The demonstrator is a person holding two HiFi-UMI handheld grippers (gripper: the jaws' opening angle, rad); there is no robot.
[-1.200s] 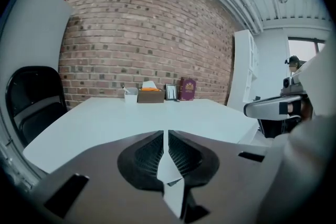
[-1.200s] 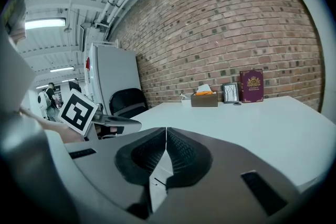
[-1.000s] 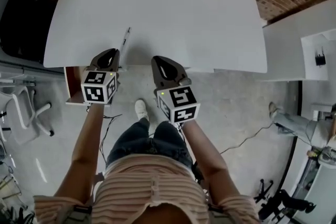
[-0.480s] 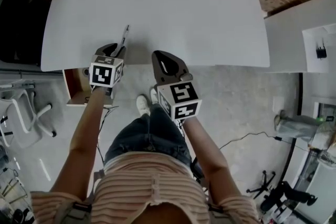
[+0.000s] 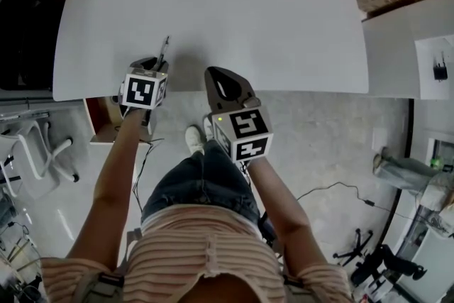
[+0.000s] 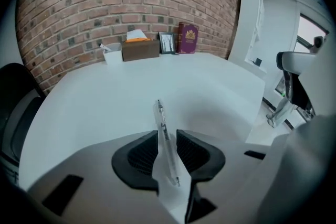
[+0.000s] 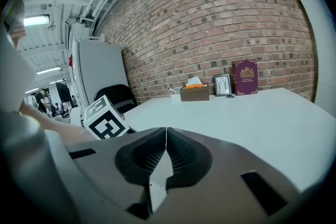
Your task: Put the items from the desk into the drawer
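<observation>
Your left gripper has just been opening its fingers wide astride the pen at the tabletop's near edge, evidently to grasp it; your right gripper hangs off that edge, fingers together, empty.

Bright, even indoor light on the white desk, with a soft grey shadow near its front edge. Both gripper views are fisheye: the brick wall bows and the corners fall to black. A ceiling strip light glows at the right gripper view's upper left, and the nearest foreground is slightly soft.
</observation>
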